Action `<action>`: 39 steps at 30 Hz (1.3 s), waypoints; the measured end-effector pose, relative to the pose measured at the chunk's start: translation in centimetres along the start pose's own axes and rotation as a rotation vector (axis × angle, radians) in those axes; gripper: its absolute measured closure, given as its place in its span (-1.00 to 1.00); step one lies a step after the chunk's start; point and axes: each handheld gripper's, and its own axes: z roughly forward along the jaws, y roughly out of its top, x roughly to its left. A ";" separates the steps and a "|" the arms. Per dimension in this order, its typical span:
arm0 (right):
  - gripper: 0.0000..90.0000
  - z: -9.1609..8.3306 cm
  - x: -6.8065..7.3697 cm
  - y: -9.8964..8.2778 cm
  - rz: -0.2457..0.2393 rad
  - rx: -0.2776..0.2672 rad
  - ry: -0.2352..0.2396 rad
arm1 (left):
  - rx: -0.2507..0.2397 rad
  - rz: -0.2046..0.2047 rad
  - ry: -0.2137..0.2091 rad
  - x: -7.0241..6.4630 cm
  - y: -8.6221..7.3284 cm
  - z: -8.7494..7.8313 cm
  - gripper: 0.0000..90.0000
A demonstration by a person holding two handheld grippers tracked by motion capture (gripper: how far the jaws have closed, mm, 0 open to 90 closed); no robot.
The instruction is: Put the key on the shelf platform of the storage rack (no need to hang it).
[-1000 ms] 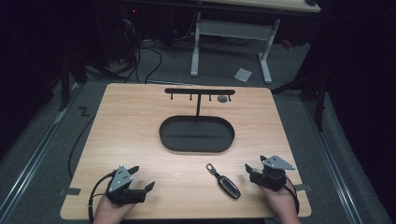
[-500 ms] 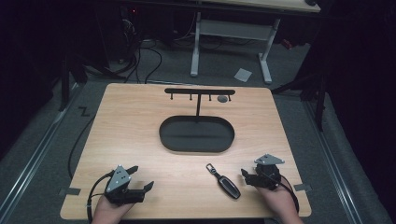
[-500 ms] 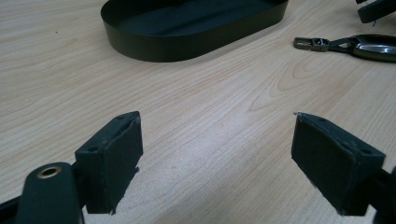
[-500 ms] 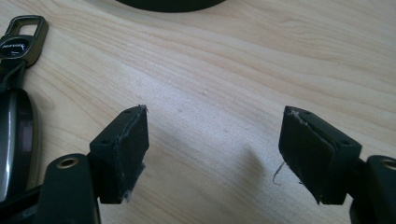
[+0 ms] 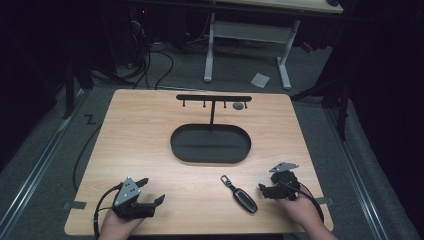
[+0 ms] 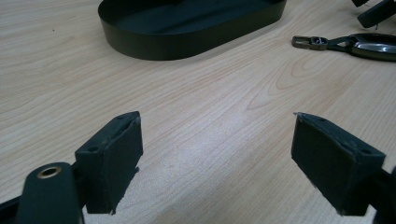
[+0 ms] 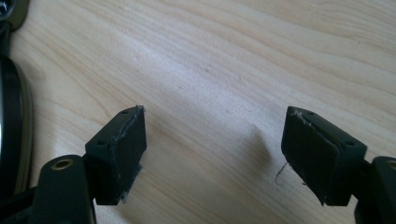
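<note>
A black key fob (image 5: 240, 194) with a metal clip lies flat on the wooden table (image 5: 150, 130), near the front edge and right of centre. My right gripper (image 5: 264, 191) sits just to the right of the fob, low over the table, open with bare wood between its fingers. In the right gripper view the fob (image 7: 11, 121) lies at the left edge, outside the open right gripper (image 7: 215, 112). My left gripper (image 5: 151, 191) rests near the front left, also open. In the left gripper view the left gripper (image 6: 217, 119) holds nothing, and the fob (image 6: 369, 44) lies far off at the upper right.
A black oval tray (image 5: 210, 157) sits at the table's centre, and its wall (image 6: 187, 42) appears in the left gripper view. Behind it stands a black T-shaped rack (image 5: 214, 98) with small hooks, and a grey round object (image 5: 238, 106) by its right end. Dark floor and cables surround the table.
My right gripper has shifted a little to the left, closer to the key fob. The left gripper has barely moved. Both stay open.
</note>
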 end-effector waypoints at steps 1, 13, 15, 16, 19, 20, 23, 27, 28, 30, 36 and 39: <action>-0.50 0.0 0.0 0.1 -0.008 0.017 0.002 | 0.000 0.000 0.000 0.0 0.0 0.0 -0.62; -0.51 -0.7 0.1 1.6 -0.060 0.156 0.039 | 0.002 -0.002 -0.004 0.1 0.0 -0.1 -0.62; -0.51 -0.7 0.0 1.9 -0.064 0.175 0.039 | 0.002 -0.002 -0.005 0.1 0.0 -0.1 -0.62; -0.51 -0.8 -0.1 2.0 -0.066 0.184 0.044 | 0.003 -0.001 -0.005 0.1 0.0 -0.1 -0.62; -0.51 -0.7 -0.2 2.3 -0.087 0.208 0.037 | 0.003 -0.001 -0.006 0.0 0.0 -0.1 -0.62; -0.51 -0.7 -0.2 2.4 -0.093 0.219 0.034 | 0.001 -0.001 -0.005 0.0 0.0 -0.1 -0.62; -0.52 -0.6 -0.2 2.7 -0.117 0.253 0.033 | 0.002 0.001 -0.006 0.0 0.0 0.0 -0.62; -0.52 -0.4 -0.1 3.1 -0.152 0.302 0.038 | 0.009 0.008 -0.008 0.0 0.0 0.0 -0.62; -0.52 -0.3 0.0 3.2 -0.158 0.317 0.041 | 0.009 0.008 -0.009 0.0 0.0 0.0 -0.62; -0.52 -0.3 0.1 3.5 -0.181 0.340 0.043 | 0.007 0.008 -0.008 -0.1 0.0 0.0 -0.62; -0.51 -0.2 0.4 4.2 -0.230 0.433 0.057 | 0.006 0.011 -0.005 0.0 0.0 -0.1 -0.62; -0.51 -0.4 0.8 4.5 -0.240 0.451 0.060 | 0.003 0.008 -0.005 0.0 0.0 -0.2 -0.62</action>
